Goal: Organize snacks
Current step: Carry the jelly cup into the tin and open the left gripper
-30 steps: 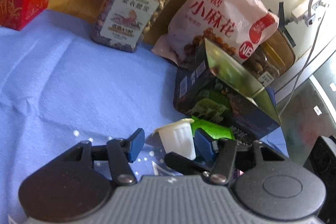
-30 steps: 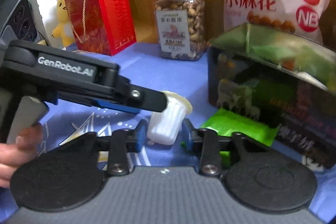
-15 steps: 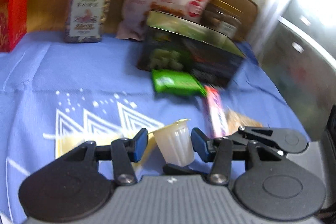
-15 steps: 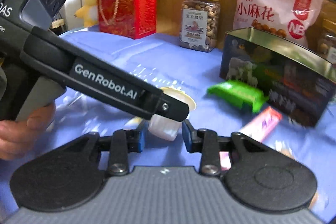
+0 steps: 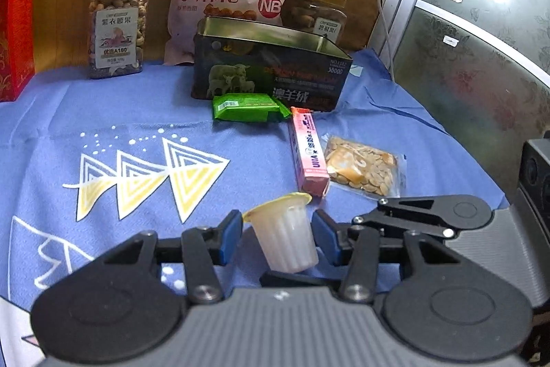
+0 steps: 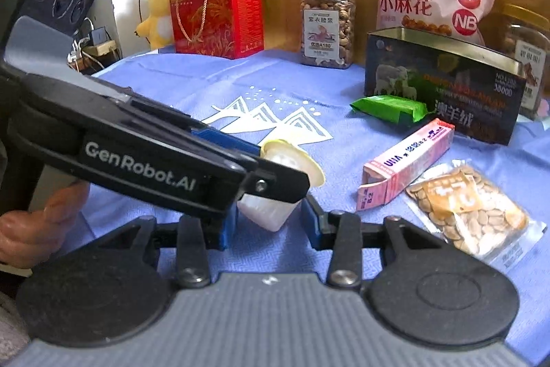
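Both grippers have pulled back from the open tin (image 5: 268,71) since a second ago, carrying the jelly cup (image 5: 283,239) with them. Earlier the cup sat close to the tin and the green packet (image 5: 247,107); now those lie well up the frame. The pink box (image 5: 309,153) and the seed packet (image 5: 364,167) have come into view at middle right on the table (image 5: 103,112). The left wrist view, tilted before, is now level.

The cup sits tilted at lower centre of both views, crossed by both pairs of fingers and seemingly off the cloth. The left gripper (image 5: 278,226) has narrowed around it. Its fingers appear to press the cup, one blue pad against the yellow rim and the other at the white body, though the contact on the right side is hard to confirm. The right gripper (image 6: 268,222) is opening, with the cup between its fingers and a sliver of gap showing on each side.

This looks like a handover, with the cup passing from the right gripper to the left. If the left grip holds, the cup can next go to the tin, which is likely where the loose snacks belong. The tilted, tapered cup could slip if the right lets go too early
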Demonstrator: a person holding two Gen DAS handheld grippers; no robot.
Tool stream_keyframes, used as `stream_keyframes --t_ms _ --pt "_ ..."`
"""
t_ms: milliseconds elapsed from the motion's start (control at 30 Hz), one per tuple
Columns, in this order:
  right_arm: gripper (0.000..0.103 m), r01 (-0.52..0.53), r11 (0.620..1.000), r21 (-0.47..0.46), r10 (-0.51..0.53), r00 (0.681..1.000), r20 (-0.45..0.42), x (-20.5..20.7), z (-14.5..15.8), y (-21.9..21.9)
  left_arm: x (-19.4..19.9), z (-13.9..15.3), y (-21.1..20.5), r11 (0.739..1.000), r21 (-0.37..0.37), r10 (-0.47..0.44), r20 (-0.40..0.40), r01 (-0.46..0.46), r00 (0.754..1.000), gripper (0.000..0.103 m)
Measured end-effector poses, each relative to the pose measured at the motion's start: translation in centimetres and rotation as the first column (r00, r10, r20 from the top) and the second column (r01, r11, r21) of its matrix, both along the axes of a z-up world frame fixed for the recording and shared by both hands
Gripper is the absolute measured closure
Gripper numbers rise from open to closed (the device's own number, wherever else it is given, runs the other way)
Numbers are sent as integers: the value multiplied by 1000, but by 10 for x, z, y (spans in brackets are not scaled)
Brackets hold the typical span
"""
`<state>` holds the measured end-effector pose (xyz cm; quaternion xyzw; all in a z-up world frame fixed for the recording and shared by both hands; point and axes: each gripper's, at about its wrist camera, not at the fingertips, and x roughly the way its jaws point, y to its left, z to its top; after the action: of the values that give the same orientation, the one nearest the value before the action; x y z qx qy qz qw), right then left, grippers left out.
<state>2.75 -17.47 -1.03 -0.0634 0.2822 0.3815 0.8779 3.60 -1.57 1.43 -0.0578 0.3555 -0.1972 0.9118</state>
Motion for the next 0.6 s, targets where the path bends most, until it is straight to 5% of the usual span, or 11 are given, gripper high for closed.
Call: stream_keyframes --t_ms 267,600 --pt "61 61 997 53 -65 996 67 14 14 -19 26 36 -20 998 0 -62 76 62 995 58" --pt "61 178 979 100 -198 944 262 88 53 -57 133 80 -77 998 -10 -63 134 65 989 58"
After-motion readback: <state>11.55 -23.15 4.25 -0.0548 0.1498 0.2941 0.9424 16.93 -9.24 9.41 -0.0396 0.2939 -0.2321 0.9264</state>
